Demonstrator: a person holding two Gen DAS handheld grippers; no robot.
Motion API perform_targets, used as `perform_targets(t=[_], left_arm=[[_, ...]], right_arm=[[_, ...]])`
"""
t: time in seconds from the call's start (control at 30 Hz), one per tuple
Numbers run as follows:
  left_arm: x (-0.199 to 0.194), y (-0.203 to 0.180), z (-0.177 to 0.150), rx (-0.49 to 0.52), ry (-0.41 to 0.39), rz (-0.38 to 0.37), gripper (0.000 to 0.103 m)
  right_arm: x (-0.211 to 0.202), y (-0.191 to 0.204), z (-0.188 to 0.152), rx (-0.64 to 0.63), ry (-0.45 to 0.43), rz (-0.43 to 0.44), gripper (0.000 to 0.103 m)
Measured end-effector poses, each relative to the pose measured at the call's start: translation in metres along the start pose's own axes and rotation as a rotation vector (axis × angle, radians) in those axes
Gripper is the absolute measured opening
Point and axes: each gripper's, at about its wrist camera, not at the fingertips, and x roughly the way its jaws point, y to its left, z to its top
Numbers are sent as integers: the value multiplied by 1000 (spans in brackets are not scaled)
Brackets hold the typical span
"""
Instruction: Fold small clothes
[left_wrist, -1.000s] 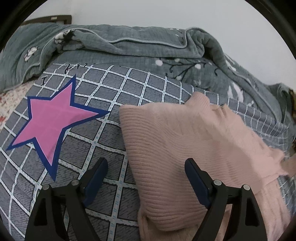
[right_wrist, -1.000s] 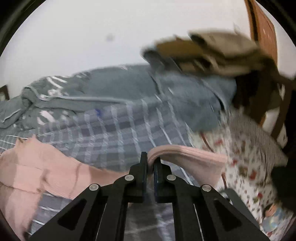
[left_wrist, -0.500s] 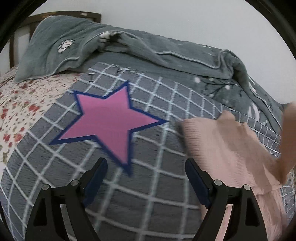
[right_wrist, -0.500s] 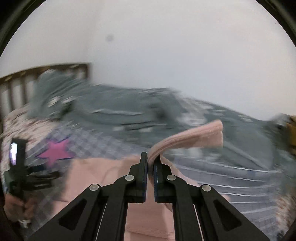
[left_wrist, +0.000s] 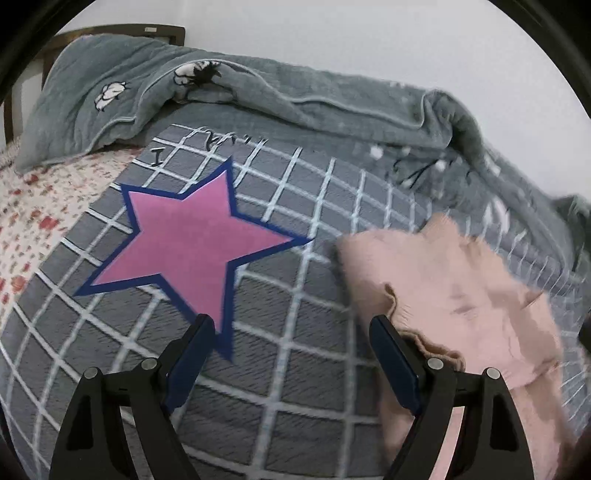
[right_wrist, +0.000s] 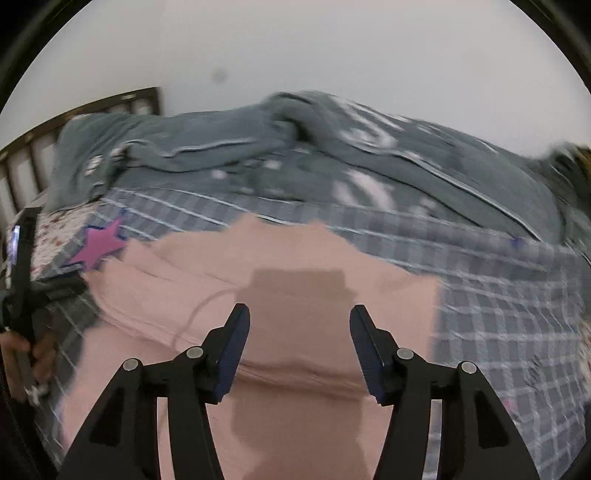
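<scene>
A pink knitted sweater (left_wrist: 454, 291) lies on the grey checked blanket (left_wrist: 295, 387) with its sleeve folded across the body (right_wrist: 303, 266). My left gripper (left_wrist: 291, 325) stands open over the bare blanket, just left of the sweater's edge, with nothing between its fingers. My right gripper (right_wrist: 299, 314) hovers above the middle of the sweater; its jaws are opening and no cloth is between them. The other hand and its gripper (right_wrist: 22, 280) show at the left edge of the right wrist view.
A pink star with a blue border (left_wrist: 192, 240) is printed on the blanket. A rumpled grey-green quilt (left_wrist: 258, 92) is heaped along the back by the wall. A floral sheet (left_wrist: 33, 214) and a dark wooden headboard (left_wrist: 122, 29) lie to the left.
My right gripper swung left across the bed with the sleeve, let it go over the sweater's body and opened. The left gripper drifted left off the sweater, staying open.
</scene>
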Motion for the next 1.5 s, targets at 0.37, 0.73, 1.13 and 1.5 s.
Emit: perform_targets(t=[0.37,0.73,1.13,1.5], left_arm=[[-23,-5,0,-72,-95,-197,85],[-5,-23,-17,22,20,-191,82],[-2,-40,-15,33,-23,-206,27],[17,-39,-16,20,54,-139,38]], right_arm=[[23,-83,-42,147,91,-37,57],[51,-102,-45,254,114,90,54],[57,-133,-50,328,76,110,17],[68,-129,-51,278,121,40,40]])
